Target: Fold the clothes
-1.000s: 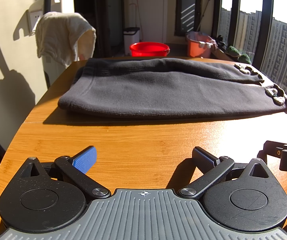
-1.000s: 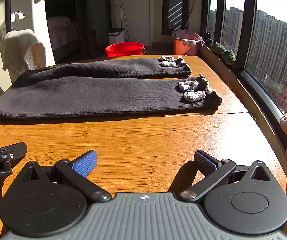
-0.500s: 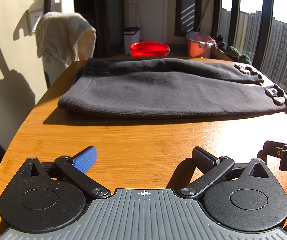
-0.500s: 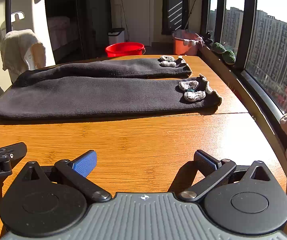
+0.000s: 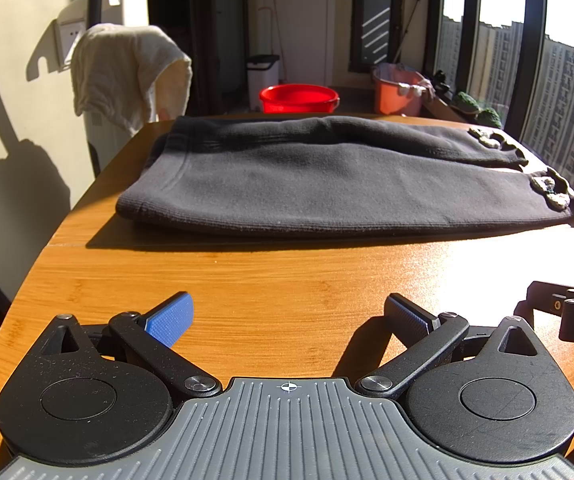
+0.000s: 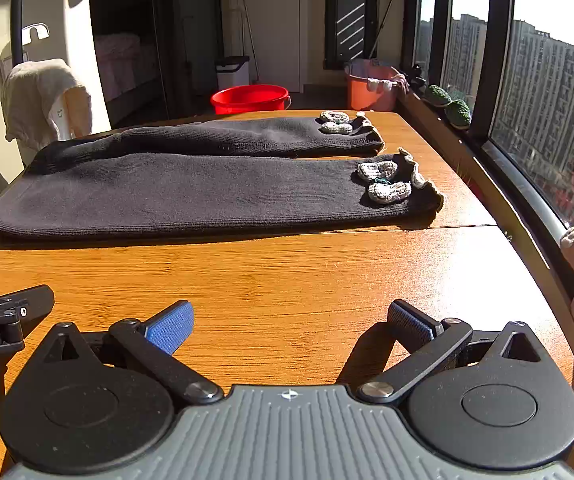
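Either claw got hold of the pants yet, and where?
Nothing held. Left claw and right claw are both open over bare table, short of the dark pants.

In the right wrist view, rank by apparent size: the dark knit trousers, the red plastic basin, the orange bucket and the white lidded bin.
1. Dark knit trousers, by far the largest.
2. Red plastic basin.
3. Orange bucket, close to the basin, so that order is unsure.
4. White lidded bin.
The last three stand farther from the camera, so they look smaller than they are.

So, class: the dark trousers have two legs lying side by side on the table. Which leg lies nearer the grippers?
The wider leg, whose cuff bears two pale knitted patches; the narrower leg lies behind it, toward the red basin.
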The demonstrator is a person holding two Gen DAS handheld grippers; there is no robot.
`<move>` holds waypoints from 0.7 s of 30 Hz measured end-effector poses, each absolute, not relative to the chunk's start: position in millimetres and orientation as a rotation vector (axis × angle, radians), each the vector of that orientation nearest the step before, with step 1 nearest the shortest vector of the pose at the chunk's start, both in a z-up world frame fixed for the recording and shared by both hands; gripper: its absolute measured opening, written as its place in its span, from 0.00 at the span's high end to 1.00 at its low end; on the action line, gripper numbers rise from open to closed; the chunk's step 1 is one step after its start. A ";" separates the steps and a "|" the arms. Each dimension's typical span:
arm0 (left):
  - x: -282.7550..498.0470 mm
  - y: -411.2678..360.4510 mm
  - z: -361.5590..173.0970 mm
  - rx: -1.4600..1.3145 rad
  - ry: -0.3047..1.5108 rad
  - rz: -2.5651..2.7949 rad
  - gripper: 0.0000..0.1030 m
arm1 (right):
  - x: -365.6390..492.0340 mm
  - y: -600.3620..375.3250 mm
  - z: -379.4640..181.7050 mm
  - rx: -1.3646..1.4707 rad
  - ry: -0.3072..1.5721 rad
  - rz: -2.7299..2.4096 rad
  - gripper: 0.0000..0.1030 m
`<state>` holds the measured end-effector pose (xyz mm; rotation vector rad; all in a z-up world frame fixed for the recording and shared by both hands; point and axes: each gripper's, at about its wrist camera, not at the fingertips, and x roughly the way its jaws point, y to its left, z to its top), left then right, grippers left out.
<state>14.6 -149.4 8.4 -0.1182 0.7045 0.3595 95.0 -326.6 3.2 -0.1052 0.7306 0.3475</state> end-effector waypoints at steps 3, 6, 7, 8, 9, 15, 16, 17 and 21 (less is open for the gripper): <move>14.7 -149.4 8.4 -0.118 0.704 0.360 0.00 | 94.9 -326.3 3.1 -0.105 0.730 0.347 0.00; 14.7 -149.4 8.4 -0.118 0.704 0.360 0.00 | 94.8 -326.2 3.2 -0.105 0.730 0.347 0.00; 14.7 -149.4 8.4 -0.118 0.704 0.360 0.00 | 95.0 -327.1 3.3 -0.105 0.730 0.348 0.00; 14.7 -149.4 8.4 -0.118 0.704 0.360 0.00 | 95.0 -327.2 3.5 -0.105 0.730 0.348 0.00; 14.7 -149.4 8.4 -0.118 0.704 0.360 0.00 | 95.0 -327.3 3.6 -0.105 0.730 0.348 0.00; 14.7 -149.4 8.3 -0.118 0.704 0.359 0.00 | 94.9 -327.1 3.6 -0.104 0.730 0.349 0.00; 14.7 -149.4 8.3 -0.118 0.704 0.359 0.00 | 94.8 -326.9 3.7 -0.104 0.730 0.349 0.00; 14.7 -149.5 8.3 -0.118 0.704 0.359 0.00 | 94.7 -326.7 3.8 -0.104 0.730 0.349 0.00; 14.7 -149.5 8.3 -0.118 0.704 0.360 0.00 | 94.8 -326.4 4.1 -0.103 0.730 0.349 0.00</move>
